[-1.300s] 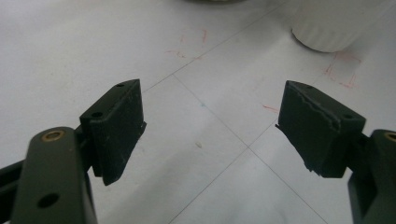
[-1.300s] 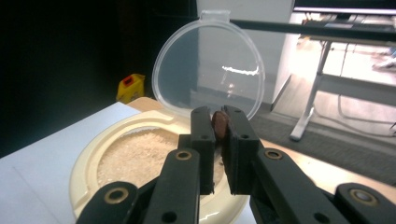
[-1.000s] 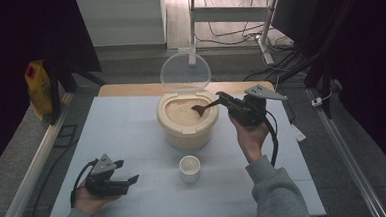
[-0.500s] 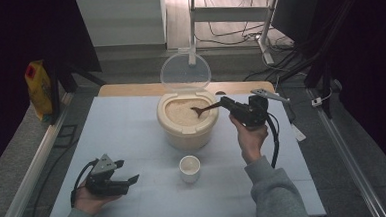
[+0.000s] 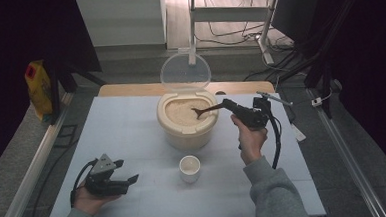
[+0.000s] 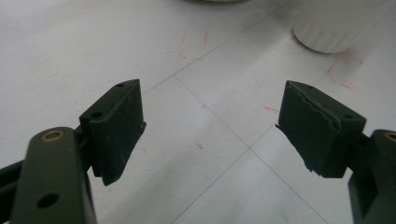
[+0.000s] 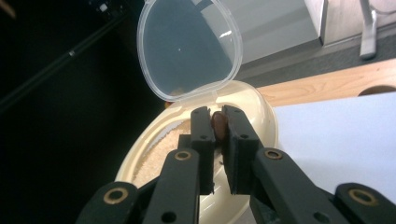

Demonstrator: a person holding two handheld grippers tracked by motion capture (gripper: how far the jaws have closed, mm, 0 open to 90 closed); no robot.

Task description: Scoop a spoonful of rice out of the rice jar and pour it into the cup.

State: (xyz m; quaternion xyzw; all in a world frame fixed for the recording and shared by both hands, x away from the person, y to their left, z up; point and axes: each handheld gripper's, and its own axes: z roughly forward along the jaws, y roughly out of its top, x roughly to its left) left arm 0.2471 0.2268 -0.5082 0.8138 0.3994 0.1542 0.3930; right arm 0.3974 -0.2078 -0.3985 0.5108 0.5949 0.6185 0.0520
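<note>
From the high view, my right gripper (image 5: 227,104) is up beside the cream tub (image 5: 186,120), its jaws clamped on the handle of a brown spoon (image 5: 207,110) whose bowl dips into the rice (image 5: 181,110) inside. The tub stands at the middle of the pale table (image 5: 132,136) with its clear lid (image 5: 185,72) hinged upright at the far rim. A small white cup (image 5: 189,167) sits on the table just in front of the tub, apart from it. My left gripper (image 5: 127,182) rests low near the front left corner, well away from the tub and cup — its jaws spread, with nothing in them. A yellow packet (image 5: 38,88) stands off the table to the far left. In the left gripper view, my two black pads (image 6: 116,126) stand wide apart over the bare table, with faint red marks on the surface and the cup (image 6: 336,23) at the upper right edge. In the right gripper view, my jaws are drawn close together on the brown spoon handle (image 7: 218,124), pointing over the tub's rim (image 7: 261,116) — the rice (image 7: 159,154) shows below on the left, and the clear lid (image 7: 189,46) rises behind.
</note>
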